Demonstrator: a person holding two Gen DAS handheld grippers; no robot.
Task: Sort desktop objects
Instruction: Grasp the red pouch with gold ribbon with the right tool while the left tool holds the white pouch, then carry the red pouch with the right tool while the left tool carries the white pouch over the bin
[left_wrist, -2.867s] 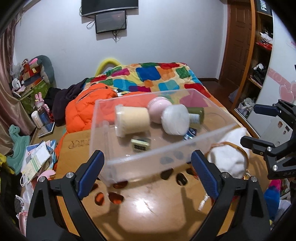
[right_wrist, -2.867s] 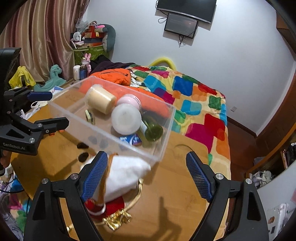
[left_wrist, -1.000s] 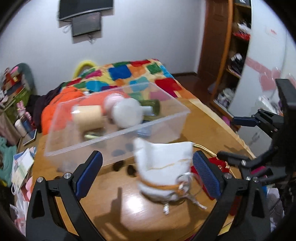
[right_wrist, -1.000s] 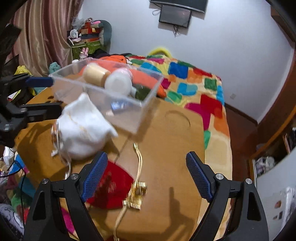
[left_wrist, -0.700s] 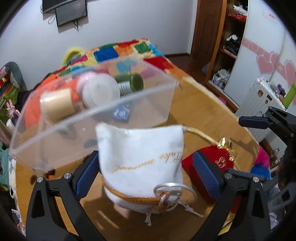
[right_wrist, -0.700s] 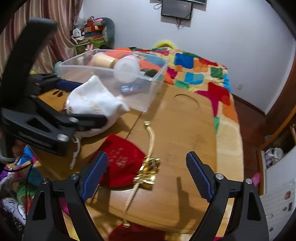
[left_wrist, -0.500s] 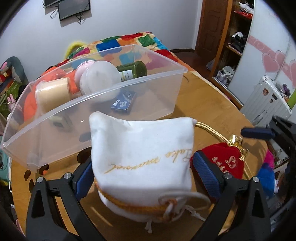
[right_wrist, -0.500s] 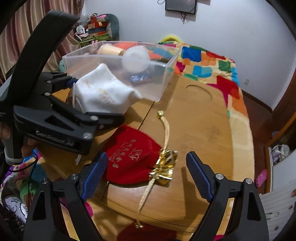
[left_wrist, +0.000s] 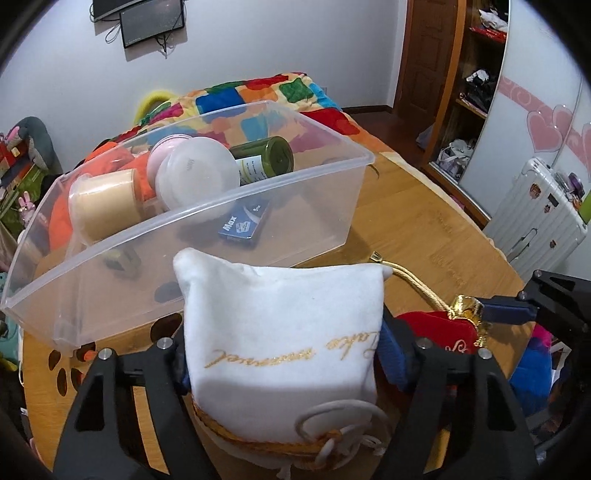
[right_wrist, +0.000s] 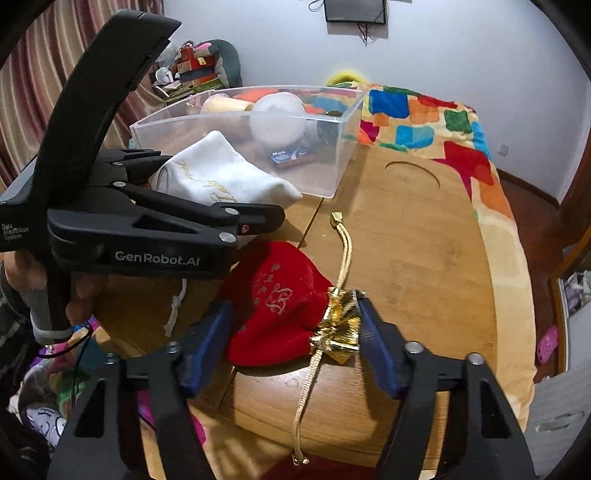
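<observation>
In the left wrist view, the white drawstring pouch (left_wrist: 280, 339) is seen at the lower centre of the frame, resting on the wooden counter (left_wrist: 424, 236) just in front of the clear plastic bin (left_wrist: 325, 206). The left gripper (left_wrist: 282, 354) has just been closing its fingers, and the pouch is now pressed between the blue pads (left_wrist: 391, 354) on both sides. Inside the bin, at the upper left of the frame, a beige jar (left_wrist: 103, 203), a white round lid (left_wrist: 195, 177), a green bottle (left_wrist: 266, 158) and a small blue packet (left_wrist: 243, 221) are seen lying. In the right wrist view, the red pouch (right_wrist: 277, 306) with its gold collar (right_wrist: 340, 325) and gold cord (right_wrist: 343, 254) lies at the lower centre of the frame on the counter. The right gripper (right_wrist: 291, 343) has also just been closing its fingers: the red pouch is bracketed between them, the right pad touching the gold collar, while contact at the left pad cannot be told. The person's hand (right_wrist: 77, 291) is seen at the left edge, around the other gripper's handle.
</observation>
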